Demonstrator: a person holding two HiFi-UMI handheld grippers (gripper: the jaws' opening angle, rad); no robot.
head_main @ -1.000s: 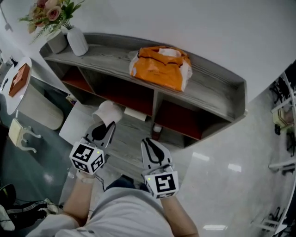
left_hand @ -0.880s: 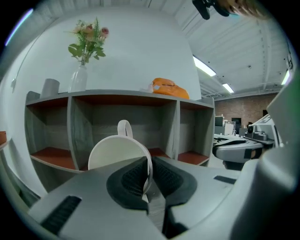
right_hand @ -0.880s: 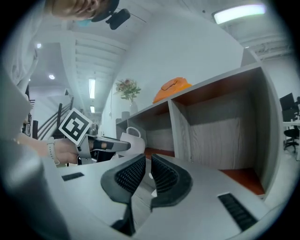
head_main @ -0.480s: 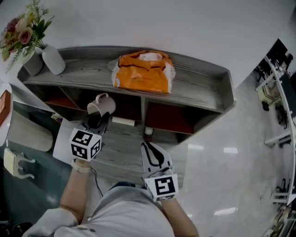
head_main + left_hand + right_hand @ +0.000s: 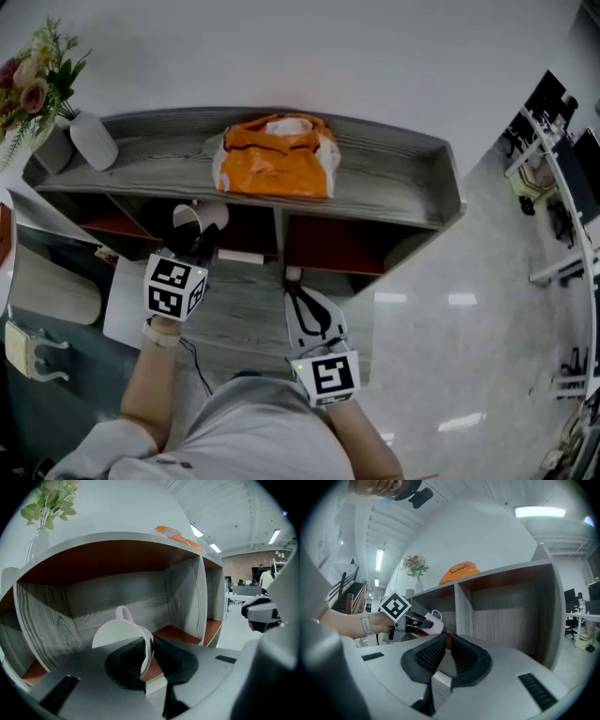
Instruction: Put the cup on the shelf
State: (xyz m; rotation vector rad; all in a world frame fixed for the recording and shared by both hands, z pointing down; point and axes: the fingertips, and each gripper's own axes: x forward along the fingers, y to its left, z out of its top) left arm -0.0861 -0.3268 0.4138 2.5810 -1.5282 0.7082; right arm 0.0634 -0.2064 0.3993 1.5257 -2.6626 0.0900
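Note:
My left gripper [image 5: 201, 238] holds a white cup [image 5: 199, 217] by its rim at the mouth of the shelf's left compartment. In the left gripper view the cup [image 5: 119, 632] hangs tilted, handle up. Its wall sits between the pads of my left gripper [image 5: 149, 651], whose jaws are opening. The grey wooden shelf [image 5: 394, 169] has red-brown compartment floors. Lower and nearer to me, my right gripper [image 5: 305, 292] is shut with nothing in it. From the right gripper view the cup [image 5: 432, 624] shows to the left beyond the right gripper [image 5: 446, 645].
An orange bag [image 5: 277, 157] lies on the shelf's top, with a white vase [image 5: 94, 141] of flowers at its left end. A white box [image 5: 242, 255] and a small bottle [image 5: 293, 274] sit on the low ledge. A white seat [image 5: 56, 291] stands left.
My left gripper has carried the cup forward to the left compartment's opening. My right gripper has stayed low in front of the body.

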